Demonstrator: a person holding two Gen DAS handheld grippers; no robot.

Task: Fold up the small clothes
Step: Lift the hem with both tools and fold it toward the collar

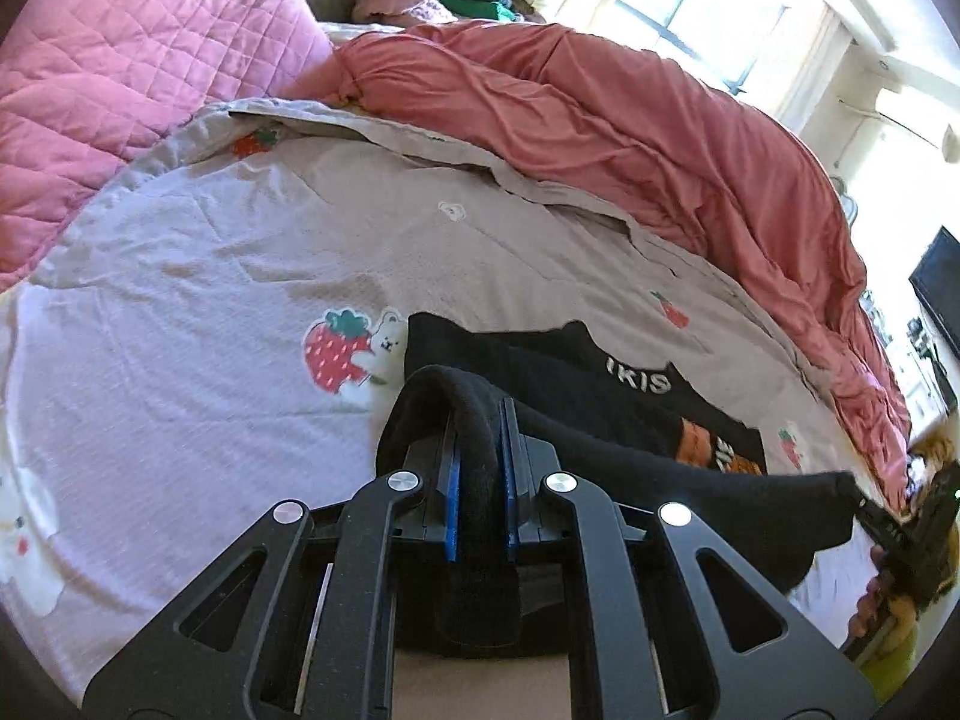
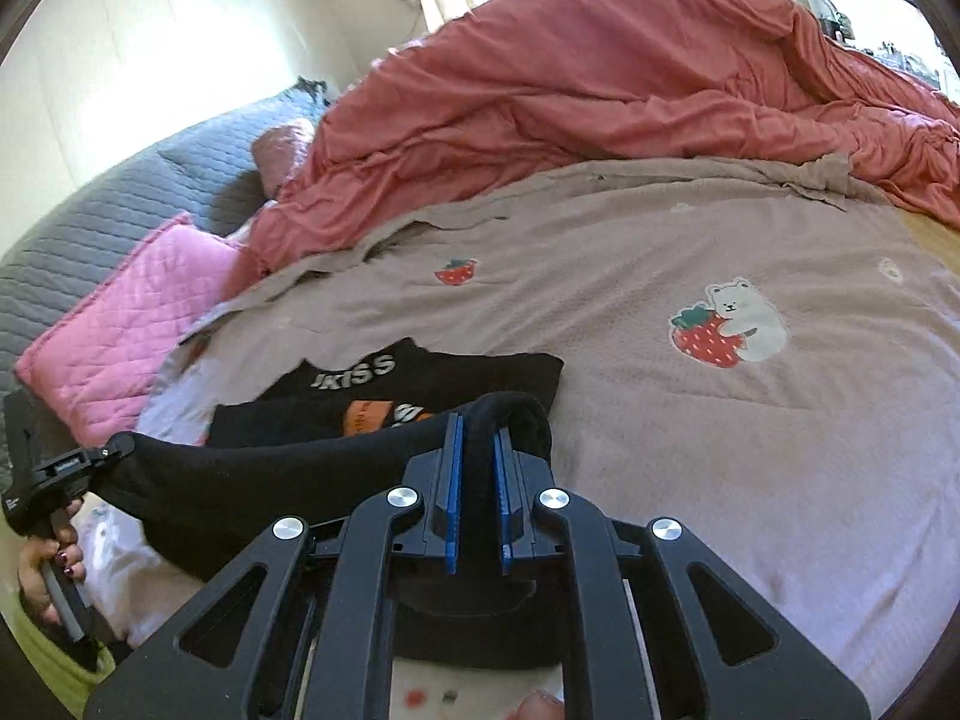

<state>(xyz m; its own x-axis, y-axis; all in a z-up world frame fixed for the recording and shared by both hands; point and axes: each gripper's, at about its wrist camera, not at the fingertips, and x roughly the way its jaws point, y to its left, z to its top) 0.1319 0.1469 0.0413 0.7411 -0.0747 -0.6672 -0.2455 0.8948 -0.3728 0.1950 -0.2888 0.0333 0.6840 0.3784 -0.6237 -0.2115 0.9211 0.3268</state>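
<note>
Sunlit bedroom with a bright window behind the bed. Bed spread with a mauve sheet printed with strawberries and a white bear. Along the far side of the bed, a bunched coral-red duvet; toward the head of the bed, a quilted pink pillow against a grey padded headboard.

Near the middle of the bed, toward its near edge, a small black garment with white lettering and an orange print, its upper part lying flat on the sheet. Lower edge of it lifted off the bed and stretched taut between both tongs, hanging as a dark band above the flat part.

Left tongs clenched on one corner of that lifted hem, black cloth bunched between the blue pads and draped over their tips. Right tongs likewise clenched on the other corner, a thick fold of the cloth pinched between the pads and curling over the top.

In the right wrist view, at the left edge, the left tongs gripping the end of the stretched hem, with the hand around the handle, dark polish on the nails. In the left wrist view, at the right edge, the right tongs at the opposite end of the hem, somewhat blurred.
</note>
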